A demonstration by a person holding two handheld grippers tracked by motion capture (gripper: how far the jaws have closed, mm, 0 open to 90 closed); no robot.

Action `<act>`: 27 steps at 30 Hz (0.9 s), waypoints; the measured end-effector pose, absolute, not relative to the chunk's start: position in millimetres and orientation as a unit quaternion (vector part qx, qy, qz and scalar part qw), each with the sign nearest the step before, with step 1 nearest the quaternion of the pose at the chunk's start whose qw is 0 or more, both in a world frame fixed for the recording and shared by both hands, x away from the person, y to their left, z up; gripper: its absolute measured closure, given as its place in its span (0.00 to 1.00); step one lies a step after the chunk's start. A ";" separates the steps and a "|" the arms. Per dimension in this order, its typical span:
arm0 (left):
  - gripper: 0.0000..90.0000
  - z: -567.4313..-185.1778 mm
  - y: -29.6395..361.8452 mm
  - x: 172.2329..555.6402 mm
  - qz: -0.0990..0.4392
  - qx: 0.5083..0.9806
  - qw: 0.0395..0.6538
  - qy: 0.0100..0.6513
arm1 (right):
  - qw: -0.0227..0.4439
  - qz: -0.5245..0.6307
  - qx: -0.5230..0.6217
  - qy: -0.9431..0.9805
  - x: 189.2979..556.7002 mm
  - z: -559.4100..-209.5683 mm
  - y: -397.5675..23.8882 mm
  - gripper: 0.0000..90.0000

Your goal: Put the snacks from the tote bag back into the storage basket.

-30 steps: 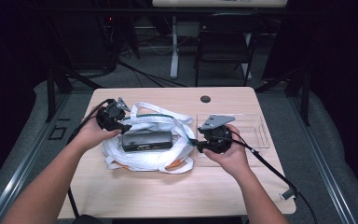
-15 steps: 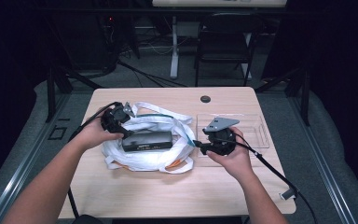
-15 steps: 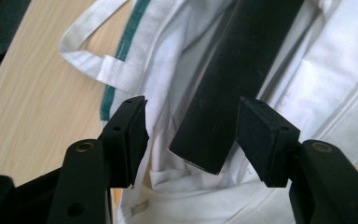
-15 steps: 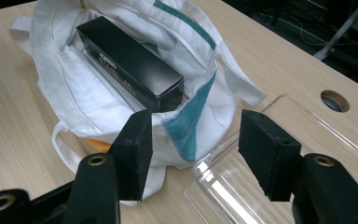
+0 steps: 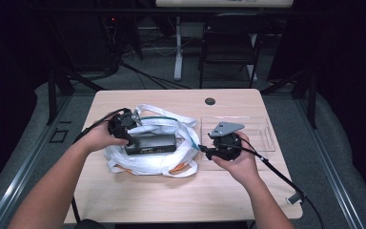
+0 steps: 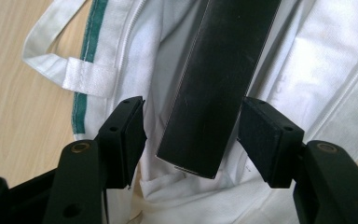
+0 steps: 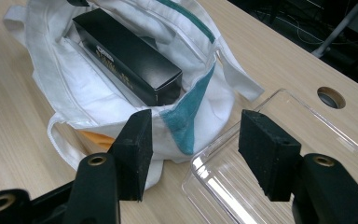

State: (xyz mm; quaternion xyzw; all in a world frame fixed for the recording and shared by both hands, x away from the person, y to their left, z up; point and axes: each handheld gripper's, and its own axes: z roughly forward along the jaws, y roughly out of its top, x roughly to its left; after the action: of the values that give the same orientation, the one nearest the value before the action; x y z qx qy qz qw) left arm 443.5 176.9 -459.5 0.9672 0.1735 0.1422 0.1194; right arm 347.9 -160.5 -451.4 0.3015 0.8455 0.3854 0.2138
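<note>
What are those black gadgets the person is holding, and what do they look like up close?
They are two hand-held grippers. The left gripper and right gripper are black, each with a dark cable trailing off it. The right one carries a grey three-cornered plate on top. Each has two black fingers ending in blocky, matte pads, with brass-coloured pivot pins at their bases. The forearms are bare, with no sleeves.

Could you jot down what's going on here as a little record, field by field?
Work in hand: a black box lies in a white cloth bag
Left gripper: jaws have just been opening; box end lies between the pads, gaps on both sides
Right gripper: open, by the bag's rim, holding nothing
Beside the bag: clear plastic tray
Surface: wooden table
</note>
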 end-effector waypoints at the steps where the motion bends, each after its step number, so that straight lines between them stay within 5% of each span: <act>1: 0.45 -461.0 176.6 444.1 0.142 0.967 0.118 0.175 | 0.214 0.386 0.301 0.846 347.7 -451.6 -160.3 0.50; 18: 0.42 -482.4 167.4 453.4 0.110 0.977 0.090 0.160 | 0.207 0.380 0.296 0.852 346.8 -457.0 -155.4 0.48; 27: 0.42 -490.7 162.7 457.1 0.101 0.979 0.081 0.157 | 0.191 0.379 0.279 0.862 346.4 -460.9 -151.6 0.59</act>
State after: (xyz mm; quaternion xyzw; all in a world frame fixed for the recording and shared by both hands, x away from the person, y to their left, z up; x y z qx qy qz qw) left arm 457.1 162.7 -490.7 0.9791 0.1567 0.1012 0.0805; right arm 346.4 -151.6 -460.9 0.2793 0.8616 0.3786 0.1907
